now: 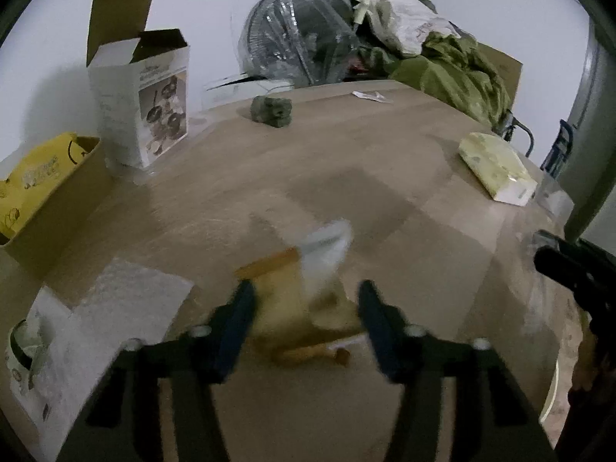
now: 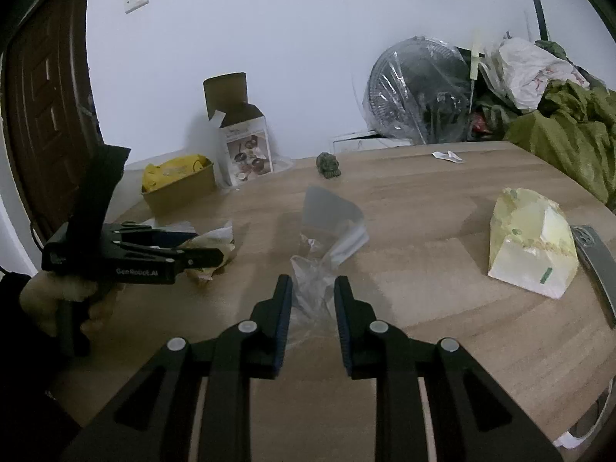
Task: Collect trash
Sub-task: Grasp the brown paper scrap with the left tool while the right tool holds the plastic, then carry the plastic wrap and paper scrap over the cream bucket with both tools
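A crumpled yellowish wrapper point(image 1: 292, 308) lies on the wooden table between the fingers of my left gripper point(image 1: 306, 308), whose jaws stand wide around it. In the right wrist view the left gripper point(image 2: 215, 248) sits at the left with that wrapper point(image 2: 215, 238) at its tips. A clear plastic bag point(image 2: 319, 254) lies at the table's middle; my right gripper point(image 2: 312, 296) is open with its fingers on either side of the bag's near end. A small white wrapper point(image 2: 448, 156) lies far back on the table.
A cardboard box with a yellow bag point(image 2: 179, 184) and an open white carton point(image 2: 246, 146) stand at the back left. A green figurine point(image 2: 329, 164), a pale yellow tissue pack point(image 2: 531, 246), a green cloth heap point(image 2: 569, 134) and a wrapped fan point(image 2: 419, 92) are around.
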The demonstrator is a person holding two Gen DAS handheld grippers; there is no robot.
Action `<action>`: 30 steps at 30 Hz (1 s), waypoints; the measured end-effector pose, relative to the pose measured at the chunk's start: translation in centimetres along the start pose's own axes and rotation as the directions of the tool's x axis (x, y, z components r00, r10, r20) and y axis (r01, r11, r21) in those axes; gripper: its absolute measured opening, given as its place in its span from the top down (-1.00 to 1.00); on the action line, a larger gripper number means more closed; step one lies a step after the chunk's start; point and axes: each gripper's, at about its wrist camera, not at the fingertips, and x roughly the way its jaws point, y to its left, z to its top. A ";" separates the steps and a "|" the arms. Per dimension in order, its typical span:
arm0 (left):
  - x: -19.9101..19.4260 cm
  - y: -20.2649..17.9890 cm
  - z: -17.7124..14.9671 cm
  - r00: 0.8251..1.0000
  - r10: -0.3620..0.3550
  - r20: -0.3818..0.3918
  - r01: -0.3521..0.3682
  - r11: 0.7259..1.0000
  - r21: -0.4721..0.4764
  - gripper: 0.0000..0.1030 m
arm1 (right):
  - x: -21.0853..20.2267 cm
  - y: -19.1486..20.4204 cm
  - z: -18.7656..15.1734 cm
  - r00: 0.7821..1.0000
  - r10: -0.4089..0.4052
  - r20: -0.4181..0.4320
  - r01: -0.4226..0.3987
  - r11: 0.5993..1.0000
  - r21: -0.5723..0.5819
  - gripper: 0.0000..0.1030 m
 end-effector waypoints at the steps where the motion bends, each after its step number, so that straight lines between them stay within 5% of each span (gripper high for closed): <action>1: -0.1 -0.1 -0.1 1.000 -0.001 -0.002 0.001 1.000 0.004 0.20 | -0.2 0.1 -0.1 1.000 -0.003 0.001 0.003 1.000 0.000 0.60; 20: -5.5 -5.8 -1.3 0.990 -0.088 0.110 0.075 0.990 0.117 0.39 | -6.6 0.9 -2.5 0.995 -0.080 0.064 0.080 0.997 0.008 0.60; 30: -8.2 -11.7 -1.7 0.971 -0.194 0.139 0.157 0.958 0.240 0.39 | -11.3 -0.2 -5.3 0.982 -0.168 0.090 0.164 0.985 0.053 0.60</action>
